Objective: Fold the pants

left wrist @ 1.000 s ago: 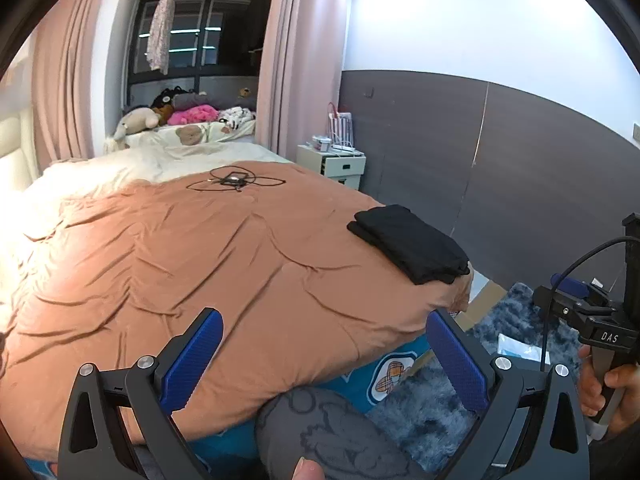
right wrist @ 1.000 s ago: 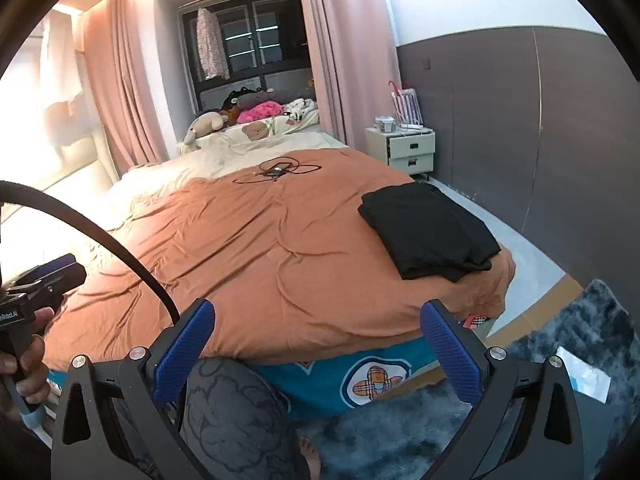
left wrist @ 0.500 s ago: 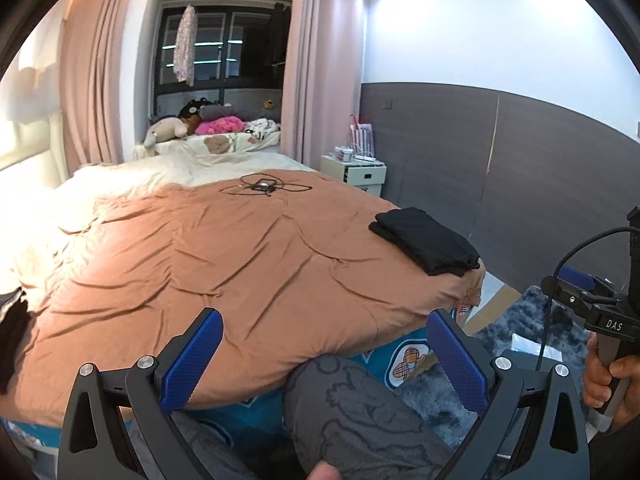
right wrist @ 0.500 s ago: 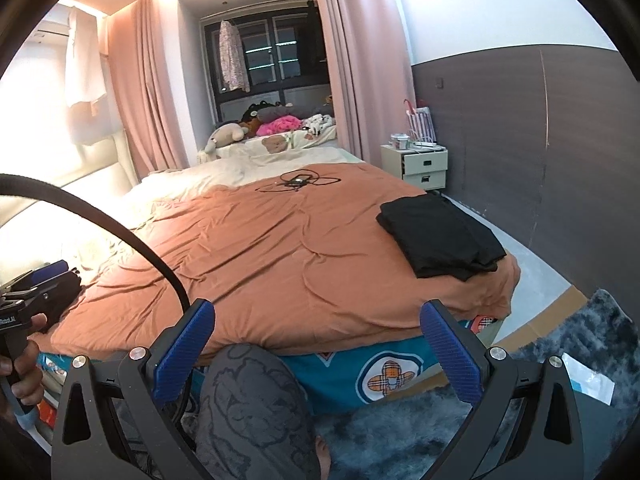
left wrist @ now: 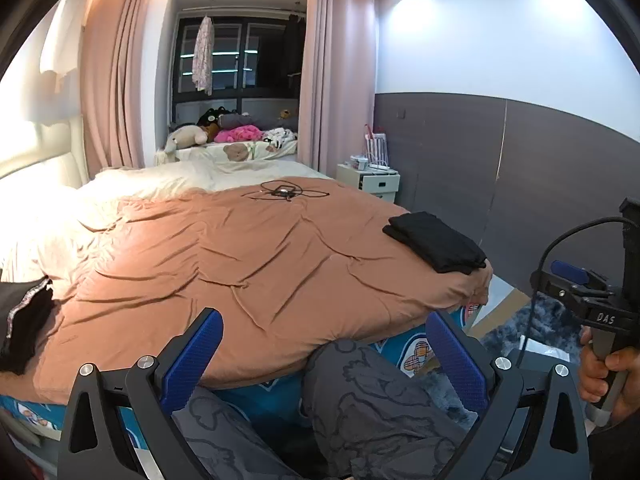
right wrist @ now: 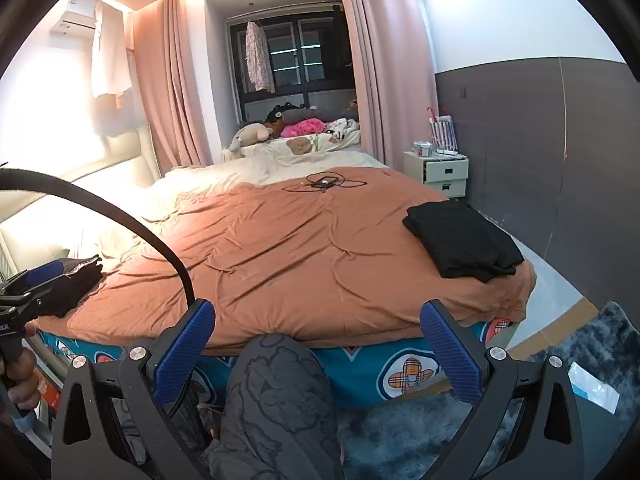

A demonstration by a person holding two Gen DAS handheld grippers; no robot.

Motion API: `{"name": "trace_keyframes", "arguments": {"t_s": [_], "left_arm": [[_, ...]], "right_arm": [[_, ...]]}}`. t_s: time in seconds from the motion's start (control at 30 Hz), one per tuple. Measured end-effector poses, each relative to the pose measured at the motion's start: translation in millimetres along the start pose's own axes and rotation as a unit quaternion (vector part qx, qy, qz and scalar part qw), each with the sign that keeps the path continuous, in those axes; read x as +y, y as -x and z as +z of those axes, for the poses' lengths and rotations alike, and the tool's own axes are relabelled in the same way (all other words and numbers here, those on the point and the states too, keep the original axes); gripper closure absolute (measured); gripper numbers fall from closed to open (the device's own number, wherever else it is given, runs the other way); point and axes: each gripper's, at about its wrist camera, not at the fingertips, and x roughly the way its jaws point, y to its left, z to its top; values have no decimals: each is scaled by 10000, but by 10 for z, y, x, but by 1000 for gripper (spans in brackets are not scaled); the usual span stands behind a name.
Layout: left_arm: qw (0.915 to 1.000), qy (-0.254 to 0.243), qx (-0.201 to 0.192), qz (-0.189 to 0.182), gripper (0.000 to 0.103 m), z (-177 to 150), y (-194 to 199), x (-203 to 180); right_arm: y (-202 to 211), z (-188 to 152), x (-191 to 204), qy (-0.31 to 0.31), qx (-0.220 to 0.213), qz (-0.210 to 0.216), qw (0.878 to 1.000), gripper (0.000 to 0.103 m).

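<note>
Left gripper (left wrist: 325, 354): jaws spread wide apart, nothing between them, held off the near edge of the bed (left wrist: 256, 264). Right gripper (right wrist: 316, 344): jaws likewise wide apart and empty, also short of the bed edge. Neither tool touches any cloth. A folded stack of black pants (left wrist: 436, 242) lies on the orange bedcover well ahead of the left gripper and beyond its right finger, near the bed's right corner; in the right wrist view the same stack (right wrist: 464, 240) sits ahead of and slightly outside that gripper's right finger. A second dark garment pile (left wrist: 22, 326) lies at the left edge of the bed, far outside the left gripper's left finger; whether it is pants cannot be told. A black cable loop (left wrist: 286, 192) rests on the cover far ahead, roughly in line with the gap between the jaws. The person's knee in grey patterned fabric (right wrist: 276, 384) shows between the right gripper's fingers. A white nightstand (right wrist: 438, 172) stands beyond the bed to the right.
</note>
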Motion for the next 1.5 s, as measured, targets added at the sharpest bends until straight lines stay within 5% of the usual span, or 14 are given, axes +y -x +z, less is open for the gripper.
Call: {"name": "trace_keyframes", "arguments": {"t_s": [1.5], "left_arm": [[9995,-192,-122,207,0,-116,134,-144]], "right_arm": [[32,-73,162,75,75,75,9999,0]]}}
